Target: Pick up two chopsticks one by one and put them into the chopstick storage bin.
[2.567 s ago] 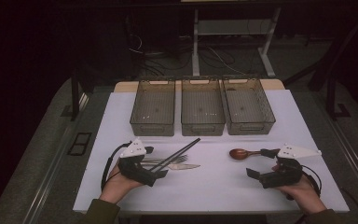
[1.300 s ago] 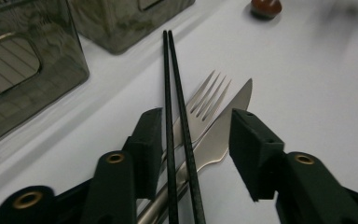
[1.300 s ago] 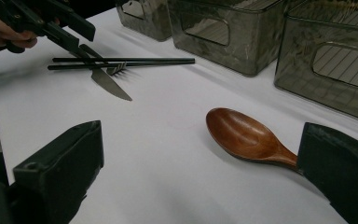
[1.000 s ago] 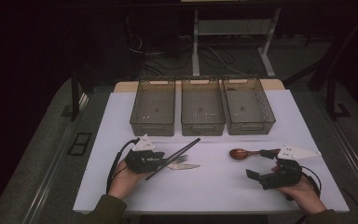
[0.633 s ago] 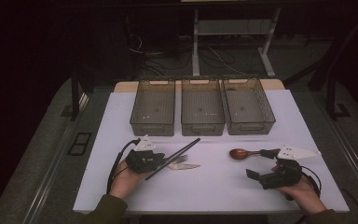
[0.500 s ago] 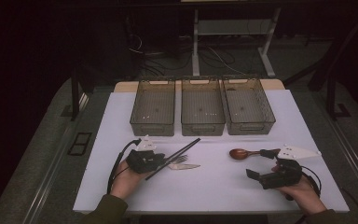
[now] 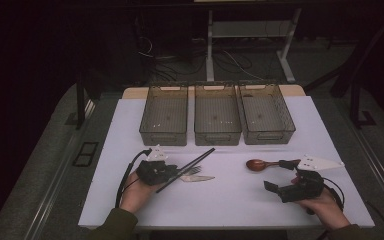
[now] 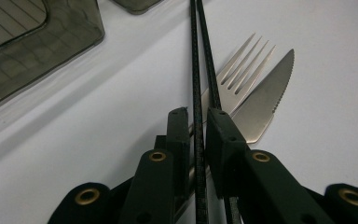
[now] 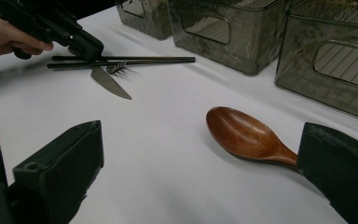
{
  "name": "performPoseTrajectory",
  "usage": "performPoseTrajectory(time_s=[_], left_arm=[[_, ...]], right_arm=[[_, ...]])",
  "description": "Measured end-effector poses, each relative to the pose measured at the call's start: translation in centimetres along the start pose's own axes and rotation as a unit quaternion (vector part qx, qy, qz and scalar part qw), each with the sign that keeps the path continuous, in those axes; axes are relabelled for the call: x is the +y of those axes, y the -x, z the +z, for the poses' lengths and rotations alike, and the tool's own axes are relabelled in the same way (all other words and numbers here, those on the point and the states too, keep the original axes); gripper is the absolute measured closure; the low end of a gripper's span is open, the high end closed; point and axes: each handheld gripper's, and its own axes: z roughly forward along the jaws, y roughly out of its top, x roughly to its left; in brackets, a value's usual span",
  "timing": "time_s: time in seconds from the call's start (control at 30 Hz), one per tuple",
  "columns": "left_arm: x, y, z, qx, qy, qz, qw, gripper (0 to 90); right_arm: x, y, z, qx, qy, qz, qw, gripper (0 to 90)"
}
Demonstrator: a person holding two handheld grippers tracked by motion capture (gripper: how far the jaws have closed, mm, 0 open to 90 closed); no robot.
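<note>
Two black chopsticks (image 7: 185,170) lie slanted on the white table over a steel fork (image 7: 192,170) and a serrated knife (image 7: 197,178). My left gripper (image 7: 172,172) is at their near end. In the left gripper view its jaws have just been closing and stand narrow around one chopstick (image 8: 195,70), with a thin gap left. The other chopstick passes under the right jaw, and the fork (image 8: 240,70) and knife (image 8: 265,98) lie beyond. My right gripper (image 7: 278,175) is open wide beside a wooden spoon (image 7: 256,164). In the right gripper view one jaw hides the handle of the spoon (image 9: 242,133).
Three smoky plastic bins (image 7: 163,117) (image 7: 217,117) (image 7: 266,115) stand in a row at the back of the table (image 7: 230,200). The right gripper view shows my left gripper (image 9: 86,46) far off at the chopsticks (image 9: 121,59), with the knife (image 9: 109,81) below them.
My left hand has slid right and forward onto the near end of the chopsticks, and its jaws have drawn together around them. The right hand and the spoon have stayed put.
</note>
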Motion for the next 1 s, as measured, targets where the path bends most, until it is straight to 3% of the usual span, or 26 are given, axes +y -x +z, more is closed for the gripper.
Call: performPoseTrajectory(time_s=[0.3,1.0], left_arm=[[-0.04,0.07,0.26,0.000,-0.006,0.002,1.0000,80.7],[-0.12,-0.08,0.15,-0.002,-0.005,-0.015,0.9999,84.2]], right_arm=[[0.00,0.02,-0.01,0.000,0.001,-0.001,1.0000,0.1],[-0.01,0.05,-0.05,0.000,0.001,-0.001,1.0000,0.1]])
